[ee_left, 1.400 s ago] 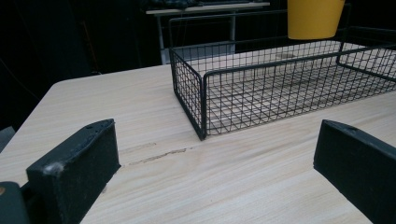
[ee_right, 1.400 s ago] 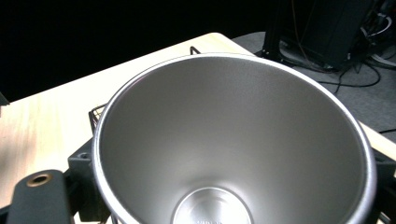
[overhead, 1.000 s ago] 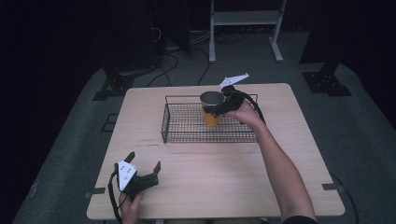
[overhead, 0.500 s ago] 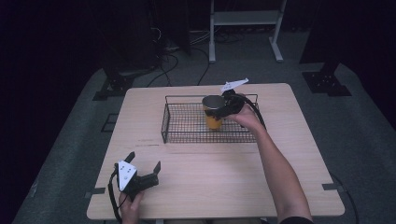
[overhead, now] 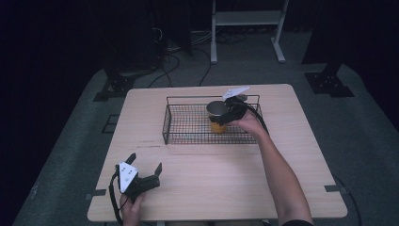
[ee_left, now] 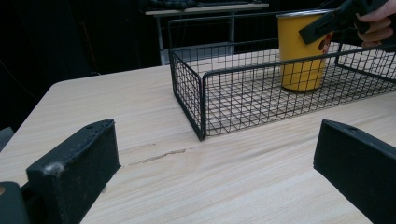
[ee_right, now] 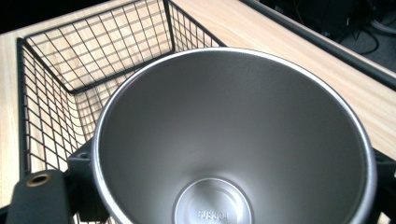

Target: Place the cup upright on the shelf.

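Embossed lettering on inside bottom of steel cup point(ee_right: 212, 215), too faint to read surely.

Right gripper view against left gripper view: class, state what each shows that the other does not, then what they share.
Right gripper view alone: the cup's steel inside and stamped lettering on its bottom, with the right gripper's jaws at either side of it. Left gripper view alone: the cup's yellow outside standing upright, a hand, and the left gripper wide open above the table. Both: cup, basket, table.

The right gripper point(overhead: 227, 114) carried the yellow cup point(overhead: 217, 116) slightly toward 7 o'clock, lower into the wire basket point(overhead: 179, 137).
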A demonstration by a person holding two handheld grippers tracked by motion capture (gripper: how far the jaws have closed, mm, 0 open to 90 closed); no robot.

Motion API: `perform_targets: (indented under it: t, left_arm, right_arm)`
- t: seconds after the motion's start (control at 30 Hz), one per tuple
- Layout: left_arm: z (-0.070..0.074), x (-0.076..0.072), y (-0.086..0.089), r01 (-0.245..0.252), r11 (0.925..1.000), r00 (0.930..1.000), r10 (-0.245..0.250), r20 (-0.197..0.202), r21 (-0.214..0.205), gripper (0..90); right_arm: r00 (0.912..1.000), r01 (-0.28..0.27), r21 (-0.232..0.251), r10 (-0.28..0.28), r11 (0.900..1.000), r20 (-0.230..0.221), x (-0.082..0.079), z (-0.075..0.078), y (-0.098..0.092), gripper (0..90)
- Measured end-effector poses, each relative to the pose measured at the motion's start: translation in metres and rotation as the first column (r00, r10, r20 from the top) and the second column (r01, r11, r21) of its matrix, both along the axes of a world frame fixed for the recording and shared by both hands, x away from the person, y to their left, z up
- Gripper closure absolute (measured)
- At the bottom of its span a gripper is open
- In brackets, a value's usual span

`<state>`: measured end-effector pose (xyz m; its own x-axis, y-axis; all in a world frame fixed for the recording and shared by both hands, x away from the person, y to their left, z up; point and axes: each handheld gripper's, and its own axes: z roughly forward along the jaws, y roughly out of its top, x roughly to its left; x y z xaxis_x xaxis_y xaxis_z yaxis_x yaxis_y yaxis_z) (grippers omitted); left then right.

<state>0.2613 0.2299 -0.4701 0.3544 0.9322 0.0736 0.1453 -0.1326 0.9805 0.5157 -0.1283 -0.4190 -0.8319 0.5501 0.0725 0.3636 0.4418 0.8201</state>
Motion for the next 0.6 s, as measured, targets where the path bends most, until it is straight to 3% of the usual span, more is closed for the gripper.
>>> perform_targets:
  t: [0.27,0.6]
  left_arm:
    - [0.0,0.0,-0.0001,0.0,1.0,1.0,0.0,0.0,0.001,0.0]
    - [0.0,0.0,-0.0003,-0.001,1.0,1.0,0.001,-0.001,0.004,0.0]
  right_arm:
    - [0.9994,-0.001,-0.044,0.003,0.999,0.033,-0.0027,0.0005,0.0002,9.8]
    - [0.9978,0.006,-0.044,-0.003,0.999,0.067,-0.0056,0.0036,0.0029,2.2]
